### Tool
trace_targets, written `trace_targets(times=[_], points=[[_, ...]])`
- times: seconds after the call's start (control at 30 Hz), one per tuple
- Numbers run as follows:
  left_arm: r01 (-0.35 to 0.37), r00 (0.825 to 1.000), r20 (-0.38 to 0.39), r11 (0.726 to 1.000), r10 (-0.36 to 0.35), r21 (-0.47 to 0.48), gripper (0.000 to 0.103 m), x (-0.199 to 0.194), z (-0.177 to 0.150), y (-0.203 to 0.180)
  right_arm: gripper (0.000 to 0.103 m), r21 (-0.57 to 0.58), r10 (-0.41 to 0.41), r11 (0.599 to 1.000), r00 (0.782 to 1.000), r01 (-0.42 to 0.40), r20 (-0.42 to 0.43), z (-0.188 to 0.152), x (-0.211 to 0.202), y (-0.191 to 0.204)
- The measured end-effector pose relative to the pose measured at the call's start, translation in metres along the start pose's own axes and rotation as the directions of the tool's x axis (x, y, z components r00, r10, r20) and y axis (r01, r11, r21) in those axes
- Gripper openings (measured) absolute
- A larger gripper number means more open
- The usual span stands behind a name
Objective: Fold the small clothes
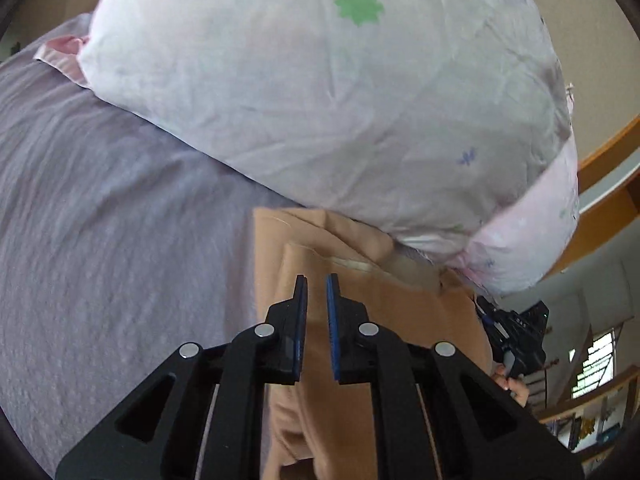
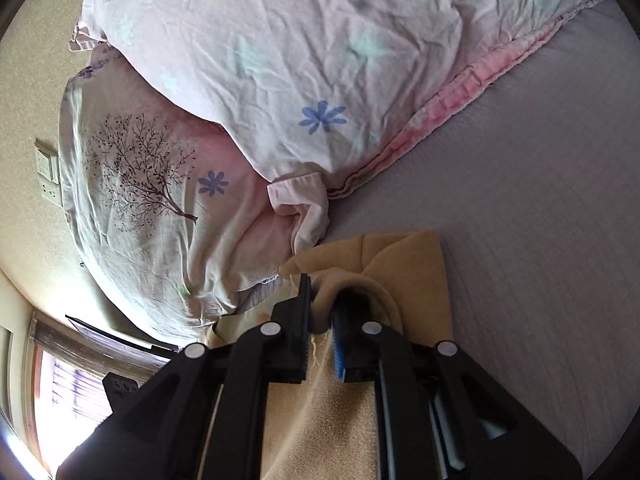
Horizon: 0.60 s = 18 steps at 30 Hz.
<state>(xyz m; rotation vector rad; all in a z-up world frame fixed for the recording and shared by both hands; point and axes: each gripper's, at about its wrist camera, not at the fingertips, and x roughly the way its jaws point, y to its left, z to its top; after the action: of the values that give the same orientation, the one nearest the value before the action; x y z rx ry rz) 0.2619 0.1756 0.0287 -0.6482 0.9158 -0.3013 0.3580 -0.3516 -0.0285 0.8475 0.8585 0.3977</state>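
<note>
A small tan garment (image 1: 360, 320) lies on the grey bed sheet (image 1: 120, 240), its far end against the pillow (image 1: 320, 100). My left gripper (image 1: 317, 280) hovers just over the garment with a narrow gap between the jaws and nothing in them. In the right wrist view my right gripper (image 2: 322, 304) is shut on a bunched fold of the tan garment (image 2: 400, 272), with cloth draped over the right finger. The right gripper also shows in the left wrist view (image 1: 516, 336) at the garment's right edge.
A pink-edged floral pillow (image 2: 300, 80) and a second pillow with a tree print (image 2: 140, 200) lie just beyond the garment. Grey sheet (image 2: 540, 240) extends to the right. A wall, a wooden frame (image 1: 608, 144) and a window (image 2: 68, 392) lie off the bed's side.
</note>
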Motion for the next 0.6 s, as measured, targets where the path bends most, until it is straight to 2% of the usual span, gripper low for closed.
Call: trace_targets(times=[0.03,0.2,0.23,0.27,0.3,0.33,0.37,0.43,0.6], points=[[-0.003,1.000,-0.006,1.000,0.003,0.003,0.008,0.002,-0.001,-0.002,0.011,-0.002,0.000,1.000,1.000,0.000,0.000,-0.010,0.002,-0.002],[-0.001,0.999,-0.036,1.000,0.001,0.014,0.009,0.015,0.001,-0.003,0.011,-0.017,0.001,1.000,1.000,-0.002,-0.009,-0.013,-0.004,-0.004],[0.005,0.999,-0.049,1.000,-0.005,0.013,0.016,0.016,0.001,-0.002,0.011,-0.018,-0.001,1.000,1.000,0.001,-0.009,-0.010,0.000,0.002],[0.008,0.998,-0.057,1.000,-0.007,0.007,0.036,0.019,0.002,-0.003,0.011,-0.020,0.000,1.000,1.000,0.000,-0.009,-0.009,0.000,0.004],[0.018,0.998,-0.060,1.000,-0.018,0.001,0.051,0.019,0.005,-0.003,0.012,-0.021,0.003,1.000,1.000,-0.003,-0.010,-0.010,0.000,0.003],[0.038,0.998,-0.042,0.999,-0.038,-0.004,0.069,0.015,0.007,-0.002,0.012,-0.022,0.005,1.000,1.000,-0.005,-0.012,-0.010,0.002,0.004],[0.038,0.999,-0.022,0.999,-0.038,0.001,0.075,0.010,0.008,-0.002,0.012,-0.022,0.007,1.000,1.000,-0.007,-0.012,-0.011,0.002,0.004],[0.005,1.000,-0.004,1.000,-0.005,0.020,0.075,0.003,0.012,-0.003,0.012,-0.021,0.013,1.000,1.000,-0.013,-0.014,-0.012,0.003,0.002],[-0.022,0.999,-0.042,1.000,0.022,0.016,0.072,0.005,0.014,0.001,0.012,-0.014,0.022,1.000,1.000,-0.022,-0.010,-0.014,0.005,0.000]])
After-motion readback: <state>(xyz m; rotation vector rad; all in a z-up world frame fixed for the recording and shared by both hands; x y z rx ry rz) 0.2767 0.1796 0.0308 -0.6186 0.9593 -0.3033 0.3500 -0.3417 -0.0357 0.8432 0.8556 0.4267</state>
